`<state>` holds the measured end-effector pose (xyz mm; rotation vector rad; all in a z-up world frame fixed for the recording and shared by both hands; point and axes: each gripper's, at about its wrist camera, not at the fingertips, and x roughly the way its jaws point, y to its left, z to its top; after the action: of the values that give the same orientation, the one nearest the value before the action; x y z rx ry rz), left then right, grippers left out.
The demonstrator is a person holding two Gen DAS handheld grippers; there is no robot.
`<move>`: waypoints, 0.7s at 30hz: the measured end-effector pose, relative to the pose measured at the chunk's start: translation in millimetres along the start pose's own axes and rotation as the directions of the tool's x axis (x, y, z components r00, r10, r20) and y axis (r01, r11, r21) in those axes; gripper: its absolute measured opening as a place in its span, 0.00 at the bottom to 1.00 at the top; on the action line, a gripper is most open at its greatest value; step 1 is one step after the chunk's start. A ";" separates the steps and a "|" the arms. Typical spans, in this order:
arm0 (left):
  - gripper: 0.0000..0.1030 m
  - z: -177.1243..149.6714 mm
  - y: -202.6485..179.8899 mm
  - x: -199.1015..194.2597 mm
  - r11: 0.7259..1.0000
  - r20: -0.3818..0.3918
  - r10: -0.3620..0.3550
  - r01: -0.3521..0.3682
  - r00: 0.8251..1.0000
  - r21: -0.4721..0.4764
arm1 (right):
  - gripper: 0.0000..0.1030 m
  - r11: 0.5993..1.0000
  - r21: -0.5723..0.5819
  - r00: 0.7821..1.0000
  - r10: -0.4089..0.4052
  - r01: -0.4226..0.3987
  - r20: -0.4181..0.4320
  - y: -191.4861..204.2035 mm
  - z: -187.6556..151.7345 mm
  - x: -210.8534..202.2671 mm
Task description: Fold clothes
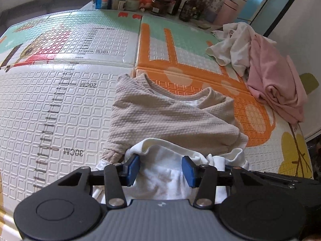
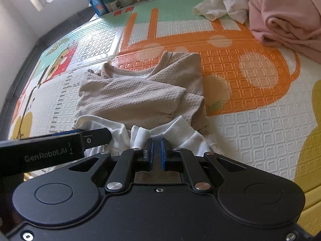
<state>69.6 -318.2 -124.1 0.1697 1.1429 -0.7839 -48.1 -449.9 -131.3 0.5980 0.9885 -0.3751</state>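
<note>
garment [image 1: 172, 118]: beige waffle-knit top with white lining/hem, lying partly folded on the play mat [image 1: 60, 104], neckline at the far end, sleeves tucked across the body
white hem [image 2: 176, 128]: near edge, bunched and lifted right at both claws — ribbed band curls up, not flat
handling: light, limp, no stiffness; knit gives decent friction on the blue pads [image 1: 133, 169], unlikely to slip; nothing fragile; will sag and drag if lifted by one corner only
grip point: hem band at both near corners, spread apart so the edge stays taut; pinch both layers — lining separates from the beige shell easily
left claw [image 1: 160, 169]: half open, pads straddling the white fabric with a clear gap, not pressing — not gripping yet
right claw [image 2: 156, 150]: clenched nearly shut; hem folds sit right at the pad tips, cannot confirm cloth is actually pinched
claw spacing: very near each other, left arm crossing the right wrist view — too narrow for a clean fold, by judgement
risk: bunched hem carries wrinkles into the fold; single-layer grab pulls lining out
pile [image 1: 266, 68]: pink and cream clothes heaped on the mat's far right, well apart from the top
clutter [image 1: 160, 2]: jars, boxes, toys along the far edge, clear of work
</note>
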 end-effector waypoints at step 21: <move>0.52 -64.3 5.1 -84.3 0.983 0.026 -0.143 0.139 0.989 0.121 | 0.08 0.987 -0.028 0.987 0.161 -0.161 0.014 4.1 -65.9 -91.2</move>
<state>9.0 -242.7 -80.7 0.1750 1.0845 -0.9776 -135.8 -402.9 -78.5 0.6450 0.9216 -0.2224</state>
